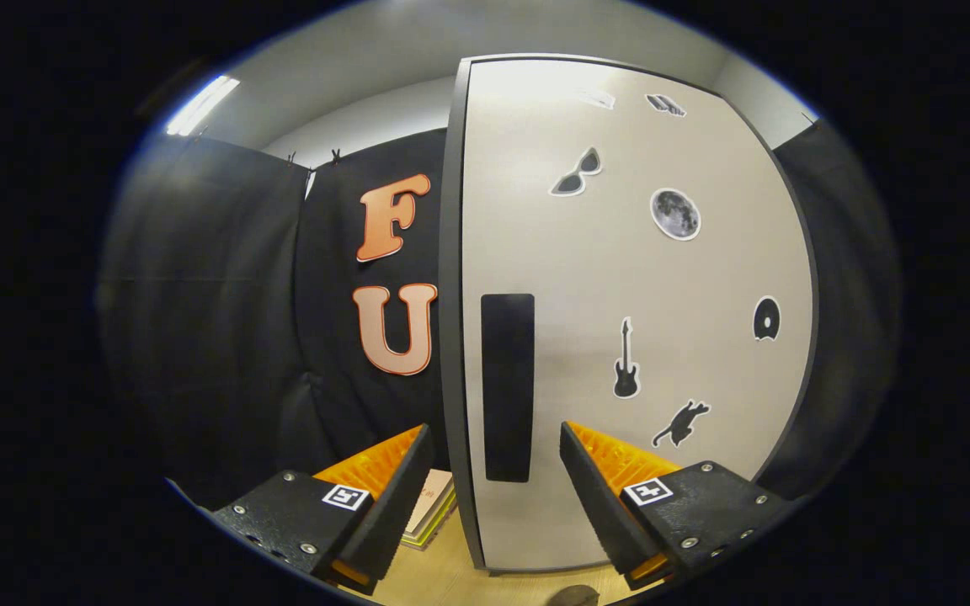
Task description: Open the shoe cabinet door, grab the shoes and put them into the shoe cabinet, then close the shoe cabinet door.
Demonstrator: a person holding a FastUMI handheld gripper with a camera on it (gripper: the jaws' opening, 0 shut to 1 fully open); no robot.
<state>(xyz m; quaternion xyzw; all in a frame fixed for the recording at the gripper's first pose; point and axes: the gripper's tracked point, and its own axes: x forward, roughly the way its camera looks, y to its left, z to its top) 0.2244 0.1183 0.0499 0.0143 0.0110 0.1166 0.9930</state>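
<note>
The shoe cabinet (620, 278) stands just ahead of me, a tall pale box with a dark frame and a shut door covered in small stickers. A black vertical handle (508, 387) runs down the door near its left edge. My gripper (495, 442) is open, and the lower part of the handle lies between the two fingers and slightly beyond them. Nothing is pressed between the fingers. A small dark rounded thing (573, 596) peeks up on the floor below the fingers; I cannot tell what it is.
Black cloth walls close the booth to the left and right of the cabinet. A stack of thin flat books or boards (433, 515) lies on the wooden floor (451, 576) by the cabinet's left corner, behind my left finger.
</note>
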